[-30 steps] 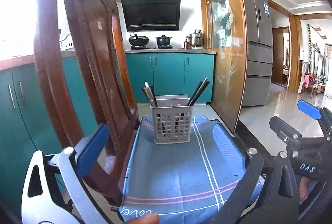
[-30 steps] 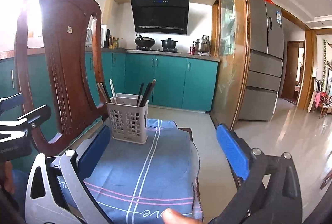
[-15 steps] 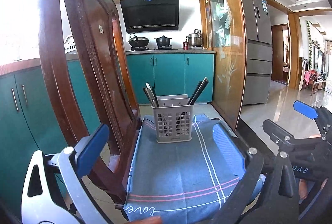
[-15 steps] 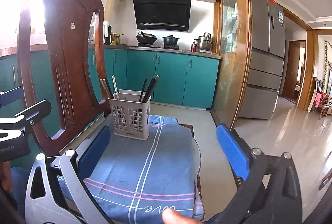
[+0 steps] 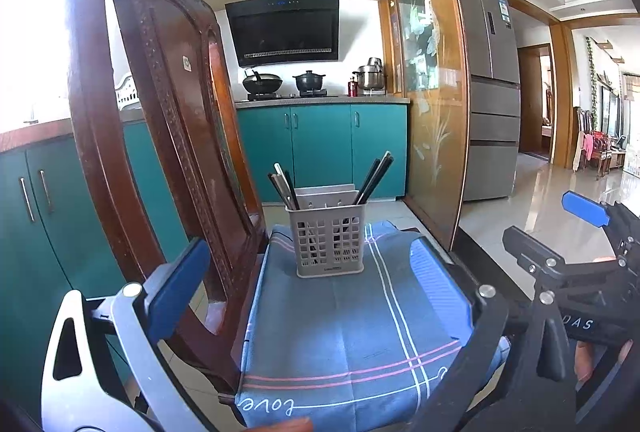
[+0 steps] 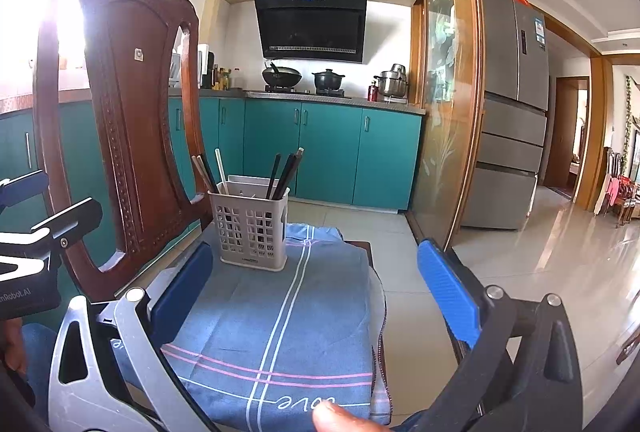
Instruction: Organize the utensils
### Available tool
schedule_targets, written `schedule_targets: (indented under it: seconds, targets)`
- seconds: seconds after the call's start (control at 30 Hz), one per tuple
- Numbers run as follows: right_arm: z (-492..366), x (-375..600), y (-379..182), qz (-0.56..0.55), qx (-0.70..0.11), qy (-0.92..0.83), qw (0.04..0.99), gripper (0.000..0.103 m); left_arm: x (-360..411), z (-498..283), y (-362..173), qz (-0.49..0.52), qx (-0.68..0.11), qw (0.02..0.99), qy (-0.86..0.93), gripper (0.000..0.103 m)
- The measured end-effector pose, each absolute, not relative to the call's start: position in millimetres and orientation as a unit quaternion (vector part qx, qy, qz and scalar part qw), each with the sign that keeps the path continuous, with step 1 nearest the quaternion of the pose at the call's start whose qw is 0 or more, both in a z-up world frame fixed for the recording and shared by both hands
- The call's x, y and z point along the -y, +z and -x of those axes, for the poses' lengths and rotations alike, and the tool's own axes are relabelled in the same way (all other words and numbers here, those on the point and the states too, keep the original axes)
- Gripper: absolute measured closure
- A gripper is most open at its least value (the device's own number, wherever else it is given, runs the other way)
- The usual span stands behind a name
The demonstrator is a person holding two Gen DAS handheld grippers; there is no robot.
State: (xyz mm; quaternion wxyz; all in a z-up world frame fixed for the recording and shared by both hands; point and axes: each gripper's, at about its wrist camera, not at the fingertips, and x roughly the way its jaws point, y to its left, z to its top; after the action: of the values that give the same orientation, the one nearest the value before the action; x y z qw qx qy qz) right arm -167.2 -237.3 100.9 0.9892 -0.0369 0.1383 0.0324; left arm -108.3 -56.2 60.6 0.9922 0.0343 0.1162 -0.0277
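A grey slotted utensil caddy stands upright at the far end of a blue cloth spread over a chair seat. Dark chopsticks lean out of its right side, and dark and pale sticks out of its left. My left gripper is open, well short of the caddy, with nothing between its blue pads. My right gripper is also open and holds nothing; it is seen from the side in the left wrist view.
A carved wooden chair back rises close on the left of the caddy. Teal kitchen cabinets, a stove with pots, a glass sliding door and a grey fridge lie beyond. A fingertip shows at the bottom edge.
Both grippers have drawn back and risen slightly, so more of the blue cloth's near edge shows. The caddy and its sticks have not moved. Both grippers stay open.
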Motion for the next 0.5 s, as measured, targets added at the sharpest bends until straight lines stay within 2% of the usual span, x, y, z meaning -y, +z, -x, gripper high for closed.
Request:
schedule_targets:
  seconds: [0.5]
  targets:
    - [167.1, 240.0, 100.8, 0.033, -0.135, 0.033, 0.990, 0.003, 63.4, 106.4, 57.3, -0.053, -0.122, 0.991, -0.018, 0.003]
